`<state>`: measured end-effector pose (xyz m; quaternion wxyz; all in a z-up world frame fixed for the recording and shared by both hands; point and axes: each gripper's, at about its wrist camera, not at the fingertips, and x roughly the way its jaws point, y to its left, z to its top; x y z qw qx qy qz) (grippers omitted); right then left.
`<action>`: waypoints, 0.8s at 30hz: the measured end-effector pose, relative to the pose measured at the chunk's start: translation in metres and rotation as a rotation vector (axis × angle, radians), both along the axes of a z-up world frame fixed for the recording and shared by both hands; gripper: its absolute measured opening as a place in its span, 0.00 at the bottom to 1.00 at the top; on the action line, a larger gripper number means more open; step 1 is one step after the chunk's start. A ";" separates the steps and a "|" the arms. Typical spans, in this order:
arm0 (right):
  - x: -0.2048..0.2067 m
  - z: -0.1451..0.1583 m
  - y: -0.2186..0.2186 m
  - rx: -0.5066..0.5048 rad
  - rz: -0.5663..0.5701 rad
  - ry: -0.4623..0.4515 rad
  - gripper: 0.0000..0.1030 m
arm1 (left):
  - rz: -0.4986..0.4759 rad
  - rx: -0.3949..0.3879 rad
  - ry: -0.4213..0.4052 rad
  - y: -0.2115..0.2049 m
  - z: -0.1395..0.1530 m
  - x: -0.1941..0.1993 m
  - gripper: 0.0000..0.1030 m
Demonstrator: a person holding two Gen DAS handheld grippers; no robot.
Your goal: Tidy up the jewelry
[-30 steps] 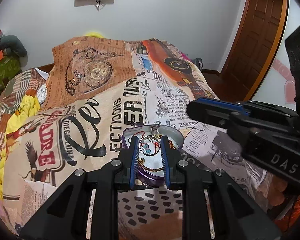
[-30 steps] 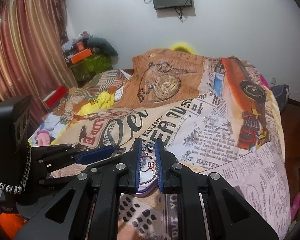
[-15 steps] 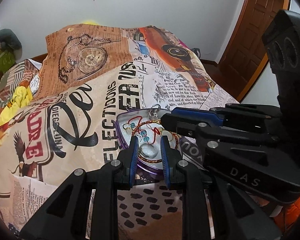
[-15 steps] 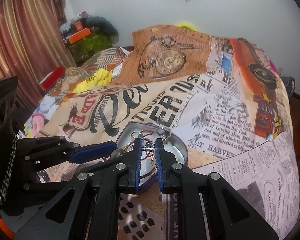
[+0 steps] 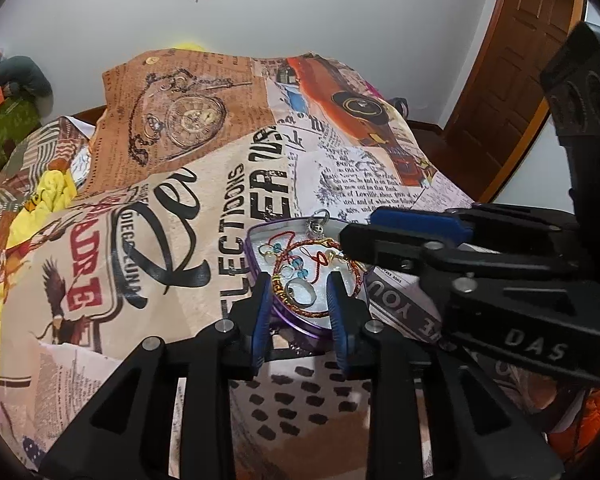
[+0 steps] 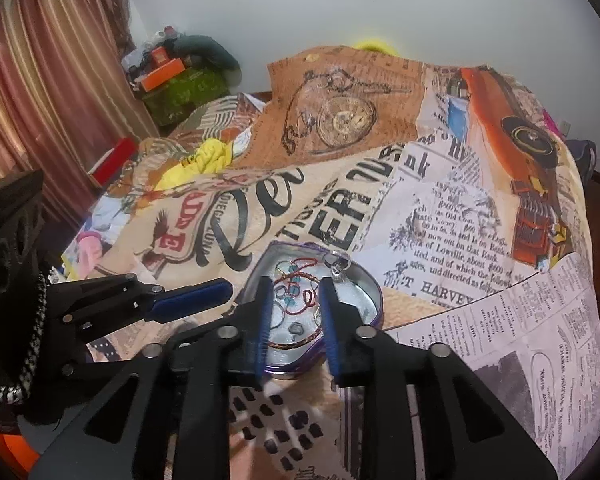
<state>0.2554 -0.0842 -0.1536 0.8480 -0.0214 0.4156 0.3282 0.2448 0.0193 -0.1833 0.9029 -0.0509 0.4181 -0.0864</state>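
Note:
A purple heart-shaped tin (image 5: pixel 256 248) (image 6: pixel 370 292) lies open on the bed and holds jewelry: a red and gold bangle (image 5: pixel 320 245), red cord with blue beads (image 6: pixel 294 280), a silver ring (image 5: pixel 300 294) and a silver charm (image 6: pixel 337 266) at the far rim. My left gripper (image 5: pixel 300 284) is open, fingers apart over the tin's near side, empty. My right gripper (image 6: pixel 292 292) is open above the tin, empty. Each gripper shows in the other's view, the right one (image 5: pixel 416 232) over the tin's right edge, the left one (image 6: pixel 192 300) just left of the tin.
The bed is covered by a newspaper-print blanket (image 5: pixel 260 168) (image 6: pixel 440 208). Yellow cloth (image 5: pixel 56 192) lies at the left. Boxes and clutter (image 6: pixel 172 72) stand by the curtain. A wooden door (image 5: pixel 520 60) is at the right.
Both grippers moved forward and down toward the tin, which now looks larger between the fingers. The right gripper's fingers have opened wider.

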 end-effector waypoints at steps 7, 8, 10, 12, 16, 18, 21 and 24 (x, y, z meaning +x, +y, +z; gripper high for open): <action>-0.018 0.031 -0.011 0.030 -0.030 -0.075 0.23 | 0.035 0.004 -0.060 0.007 0.030 -0.017 0.26; -0.021 0.037 -0.014 0.040 -0.035 -0.088 0.23 | 0.039 0.003 -0.069 0.008 0.035 -0.020 0.26; -0.031 0.052 -0.020 0.057 -0.050 -0.124 0.23 | 0.050 -0.003 -0.102 0.009 0.051 -0.028 0.26; -0.040 0.065 -0.026 0.068 -0.067 -0.165 0.23 | 0.061 -0.004 -0.140 0.010 0.067 -0.038 0.26; -0.070 0.099 -0.039 0.101 -0.105 -0.274 0.23 | 0.078 0.003 -0.245 0.008 0.107 -0.065 0.26; -0.086 0.117 -0.047 0.124 -0.127 -0.332 0.23 | 0.084 0.010 -0.311 0.005 0.128 -0.083 0.28; -0.116 0.142 -0.059 0.161 -0.164 -0.438 0.23 | 0.101 0.028 -0.426 0.000 0.160 -0.113 0.36; -0.148 0.164 -0.068 0.193 -0.203 -0.548 0.23 | 0.108 0.051 -0.530 -0.006 0.185 -0.143 0.39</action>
